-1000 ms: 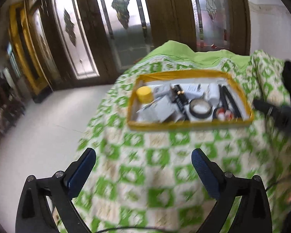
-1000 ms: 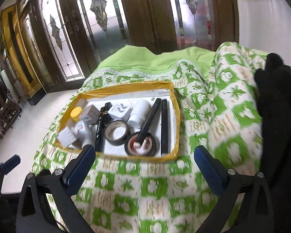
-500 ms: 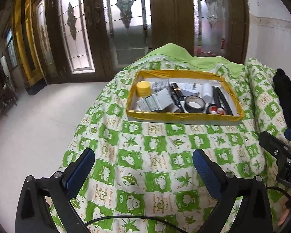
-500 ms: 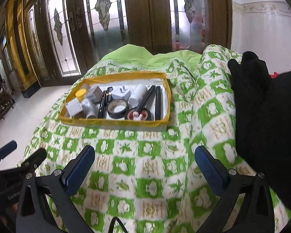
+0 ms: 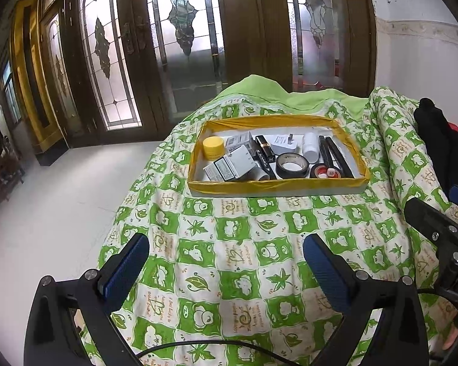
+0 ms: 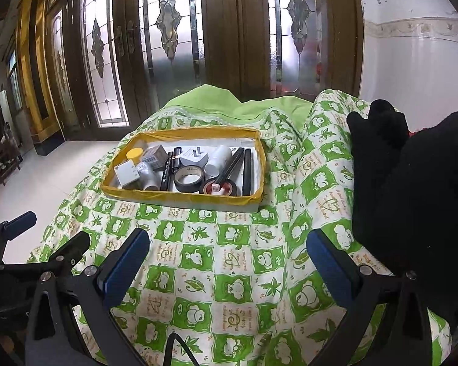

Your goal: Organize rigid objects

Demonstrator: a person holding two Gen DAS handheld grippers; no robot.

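A room with tall brown doors (image 5: 259,30) of patterned glass and a white floor (image 5: 45,213). In the middle is a green and white quilt (image 5: 229,259) with leaves and clouds on it.

A tray (image 5: 274,184) with a yellow rim sits on the quilt, far from both grippers. It is full of small things. A yellow jar (image 5: 213,147) is at the left end. White boxes (image 5: 233,167) lie next to it. A black tape roll (image 5: 291,165) is near the middle, and a red roll (image 5: 325,171) is just to its right. A white bottle (image 5: 310,148) stands behind the rolls. Black pens (image 5: 336,158) lie along the right side.

The left gripper (image 5: 226,262) is spread wide over the quilt and holds nothing. The right gripper (image 6: 229,262) is spread wide too, with nothing in it. A black cloth (image 6: 412,189) lies on the right of the quilt.
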